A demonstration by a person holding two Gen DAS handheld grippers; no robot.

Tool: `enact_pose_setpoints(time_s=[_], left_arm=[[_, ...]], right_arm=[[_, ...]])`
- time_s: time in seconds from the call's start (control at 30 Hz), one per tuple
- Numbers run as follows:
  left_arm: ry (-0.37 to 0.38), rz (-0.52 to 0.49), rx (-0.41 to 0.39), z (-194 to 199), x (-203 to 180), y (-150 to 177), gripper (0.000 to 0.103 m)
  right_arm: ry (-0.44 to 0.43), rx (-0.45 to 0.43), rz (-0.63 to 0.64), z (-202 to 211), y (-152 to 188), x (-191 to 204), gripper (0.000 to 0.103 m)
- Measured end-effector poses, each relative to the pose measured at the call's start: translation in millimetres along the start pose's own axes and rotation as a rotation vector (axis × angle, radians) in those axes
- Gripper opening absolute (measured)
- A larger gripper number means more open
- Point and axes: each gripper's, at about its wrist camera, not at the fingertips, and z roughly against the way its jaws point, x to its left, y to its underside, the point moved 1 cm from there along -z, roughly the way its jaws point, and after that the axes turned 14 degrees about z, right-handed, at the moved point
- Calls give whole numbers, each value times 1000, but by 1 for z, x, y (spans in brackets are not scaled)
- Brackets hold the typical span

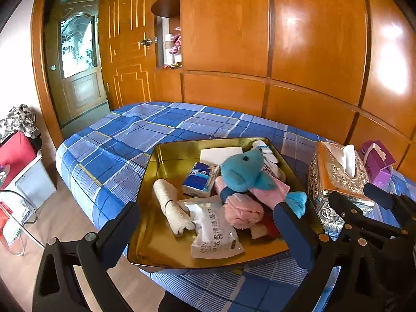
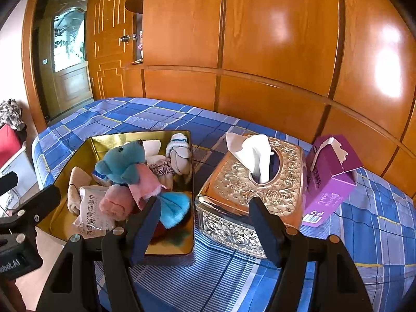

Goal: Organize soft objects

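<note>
A gold tray (image 1: 166, 150) (image 2: 104, 140) sits on the blue plaid bed and holds several soft things. A teal plush toy (image 1: 244, 171) (image 2: 122, 163) in a pink cloth lies on top. Around it are a pink towel roll (image 1: 243, 212) (image 2: 115, 202), a cream rolled cloth (image 1: 169, 202), a wet-wipes pack (image 1: 215, 231) (image 2: 91, 213), a blue tissue pack (image 1: 199, 179) and socks (image 2: 179, 153). My left gripper (image 1: 208, 208) hangs open over the tray's near side, holding nothing. My right gripper (image 2: 205, 200) is open and empty, between the tray's right edge and the tissue box.
An ornate gold tissue box (image 1: 335, 179) (image 2: 254, 182) stands right of the tray, with a purple tissue carton (image 1: 377, 161) (image 2: 330, 179) beyond it. Wooden wardrobe panels run behind the bed. The bed's edge drops to the floor at the left, where a red and white cabinet (image 1: 18, 156) stands.
</note>
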Motion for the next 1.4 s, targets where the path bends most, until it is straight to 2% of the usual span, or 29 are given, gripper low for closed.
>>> enact_pose_setpoints(time_s=[1.4], left_arm=[[6, 3, 5, 3, -2, 3, 103]], right_arm=[[-1, 0, -17, 3, 3, 1, 71]])
